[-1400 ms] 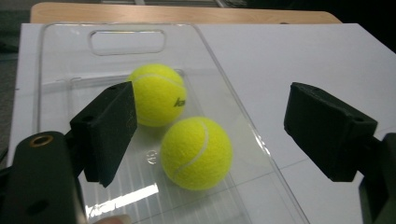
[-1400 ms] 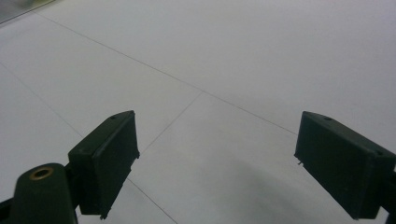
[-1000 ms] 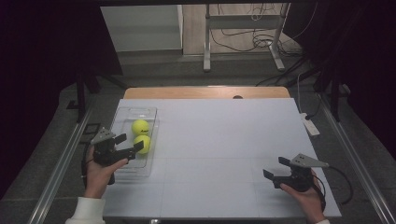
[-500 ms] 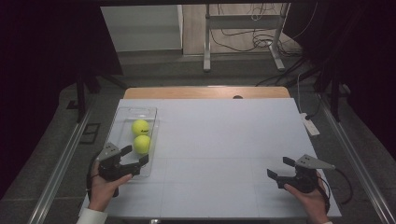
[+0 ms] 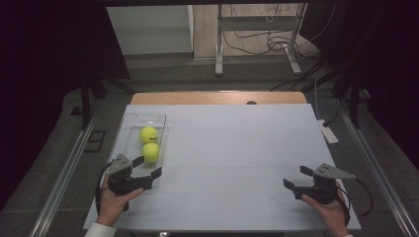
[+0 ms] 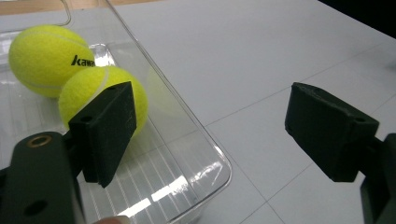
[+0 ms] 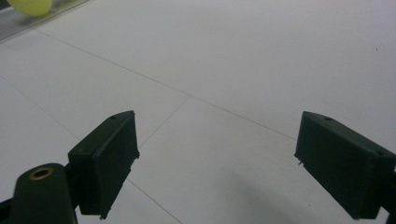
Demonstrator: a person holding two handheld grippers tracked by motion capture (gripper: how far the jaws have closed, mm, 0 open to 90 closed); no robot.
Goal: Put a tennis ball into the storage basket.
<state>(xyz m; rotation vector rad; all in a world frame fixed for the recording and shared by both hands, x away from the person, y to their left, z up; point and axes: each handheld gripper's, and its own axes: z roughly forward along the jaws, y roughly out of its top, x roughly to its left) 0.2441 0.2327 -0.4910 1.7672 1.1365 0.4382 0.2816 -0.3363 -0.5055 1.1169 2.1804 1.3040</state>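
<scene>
Clear tray [image 5: 129, 129], 2 tennis balls [image 5: 148, 135] inside

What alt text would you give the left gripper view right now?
The left gripper is open, its jaws straddling the near corner wall of a clear plastic tray on the white table. Two yellow tennis balls lie touching inside the tray.
</scene>
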